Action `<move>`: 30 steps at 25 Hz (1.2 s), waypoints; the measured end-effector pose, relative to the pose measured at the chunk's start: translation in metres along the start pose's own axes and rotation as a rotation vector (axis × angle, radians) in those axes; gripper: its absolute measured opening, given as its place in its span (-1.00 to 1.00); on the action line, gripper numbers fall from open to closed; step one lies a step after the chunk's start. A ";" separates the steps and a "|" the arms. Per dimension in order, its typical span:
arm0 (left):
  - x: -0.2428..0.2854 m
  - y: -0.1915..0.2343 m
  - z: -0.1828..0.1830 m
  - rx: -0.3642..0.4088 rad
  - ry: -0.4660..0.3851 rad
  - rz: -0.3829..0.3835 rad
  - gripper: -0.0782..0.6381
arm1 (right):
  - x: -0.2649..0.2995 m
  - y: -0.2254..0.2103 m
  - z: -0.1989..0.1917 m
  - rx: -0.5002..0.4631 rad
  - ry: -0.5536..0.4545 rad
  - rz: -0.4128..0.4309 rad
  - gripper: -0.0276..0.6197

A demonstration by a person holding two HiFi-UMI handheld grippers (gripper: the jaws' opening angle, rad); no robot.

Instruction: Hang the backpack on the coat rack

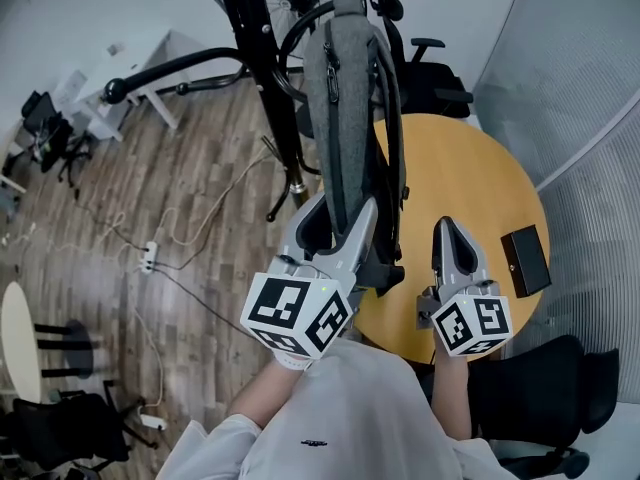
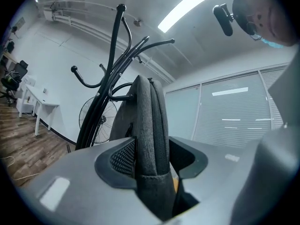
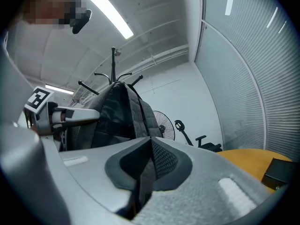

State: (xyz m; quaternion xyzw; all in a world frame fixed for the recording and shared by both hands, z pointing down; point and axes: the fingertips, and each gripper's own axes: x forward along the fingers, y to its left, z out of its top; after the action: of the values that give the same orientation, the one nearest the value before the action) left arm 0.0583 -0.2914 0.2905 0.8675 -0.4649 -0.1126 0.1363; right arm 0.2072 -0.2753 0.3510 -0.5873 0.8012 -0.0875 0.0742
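Observation:
A grey backpack (image 1: 345, 118) hangs upright by its top loop from a curved arm of the black coat rack (image 1: 262, 58). My left gripper (image 1: 342, 213) stands open around the pack's lower edge. In the left gripper view the backpack (image 2: 150, 125) lies against the left pad, with a gap at the right pad, and the coat rack (image 2: 115, 55) rises behind it. My right gripper (image 1: 452, 230) is shut on nothing, over the table to the right of the pack. The right gripper view has the backpack (image 3: 122, 111) off to the left of the jaws.
A round wooden table (image 1: 470, 188) stands under the grippers, with a black box (image 1: 525, 260) near its right edge. Black office chairs stand behind (image 1: 425, 68) and at the lower right (image 1: 545, 388). Cables and a power strip (image 1: 148, 258) lie on the wood floor. A fan (image 2: 96, 121) stands behind the rack.

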 end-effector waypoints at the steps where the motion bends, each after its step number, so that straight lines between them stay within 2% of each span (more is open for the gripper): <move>1: -0.004 -0.001 0.001 0.006 0.002 -0.006 -0.18 | 0.000 0.000 -0.001 0.001 0.000 0.001 -0.94; 8: -0.026 0.002 0.003 0.035 0.020 -0.016 -0.24 | 0.000 0.005 -0.001 -0.007 0.001 0.013 -0.94; 15: -0.042 0.042 -0.012 -0.005 0.047 0.079 -0.38 | -0.008 0.000 0.003 -0.061 0.010 0.007 -0.94; 21: -0.049 0.074 -0.027 0.085 0.089 0.147 -0.46 | -0.017 -0.011 0.006 -0.135 0.017 -0.024 -0.94; 24: -0.053 0.087 -0.034 0.143 0.107 0.194 -0.63 | -0.023 -0.016 0.004 -0.196 0.028 -0.038 -0.94; 26: -0.055 0.092 -0.039 0.146 0.118 0.204 -0.74 | -0.028 -0.020 0.000 -0.229 0.042 -0.043 -0.94; 30: -0.061 0.096 -0.046 0.140 0.131 0.214 -0.73 | -0.036 -0.030 -0.014 -0.260 0.088 -0.055 -0.94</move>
State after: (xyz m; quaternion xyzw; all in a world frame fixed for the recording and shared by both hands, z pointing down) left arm -0.0347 -0.2851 0.3704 0.8260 -0.5514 -0.0079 0.1165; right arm 0.2423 -0.2490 0.3722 -0.6094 0.7918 -0.0107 -0.0400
